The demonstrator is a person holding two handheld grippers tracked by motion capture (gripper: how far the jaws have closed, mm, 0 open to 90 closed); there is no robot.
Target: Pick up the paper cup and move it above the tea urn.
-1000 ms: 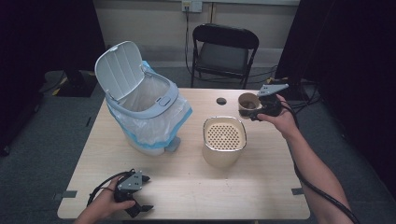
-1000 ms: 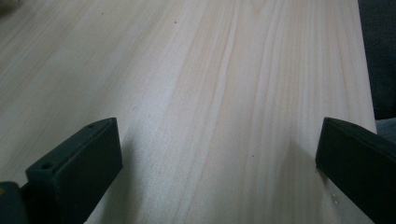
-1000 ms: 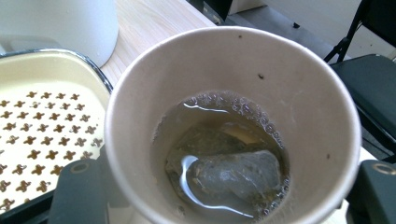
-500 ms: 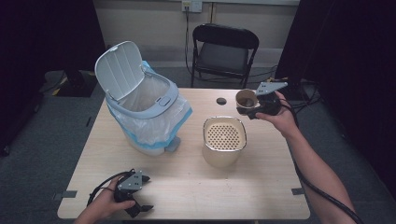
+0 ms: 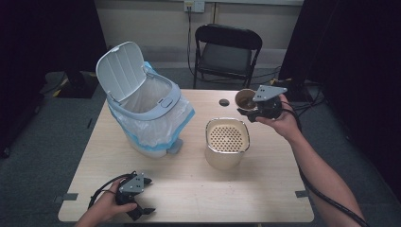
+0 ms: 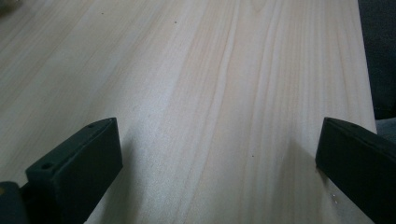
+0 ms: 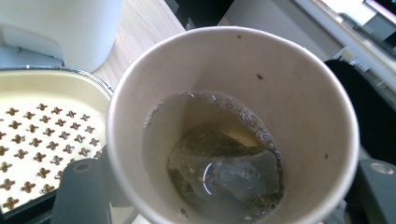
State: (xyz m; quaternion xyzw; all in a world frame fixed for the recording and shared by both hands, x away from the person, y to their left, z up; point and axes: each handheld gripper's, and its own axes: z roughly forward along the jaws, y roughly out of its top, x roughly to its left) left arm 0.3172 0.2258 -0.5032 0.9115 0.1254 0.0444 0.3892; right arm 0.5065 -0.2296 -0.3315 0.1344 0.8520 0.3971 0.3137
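My right gripper (image 5: pixel 249 109) is shut on a brown paper cup (image 5: pixel 245 100), held in the air just behind and right of a cream strainer bin (image 5: pixel 227 142) with a perforated top. The right gripper view looks into the cup (image 7: pixel 233 126): it holds pale liquid and a used tea bag (image 7: pixel 229 175), and the strainer bin (image 7: pixel 42 135) lies below at the left. My left gripper (image 5: pixel 144 196) rests open near the table's front left edge. The left gripper view has its jaws wide apart over bare wood (image 6: pixel 210 102), with nothing between them.
A white and blue waste bin (image 5: pixel 144 111) with its lid up and a plastic liner stands at the table's left. A small black cap (image 5: pixel 224 102) lies near the far edge. A black folding chair (image 5: pixel 227 52) stands behind the table.
The right gripper has carried the cup slightly up and to the left, closer to the strainer bin. The left gripper has stayed put.
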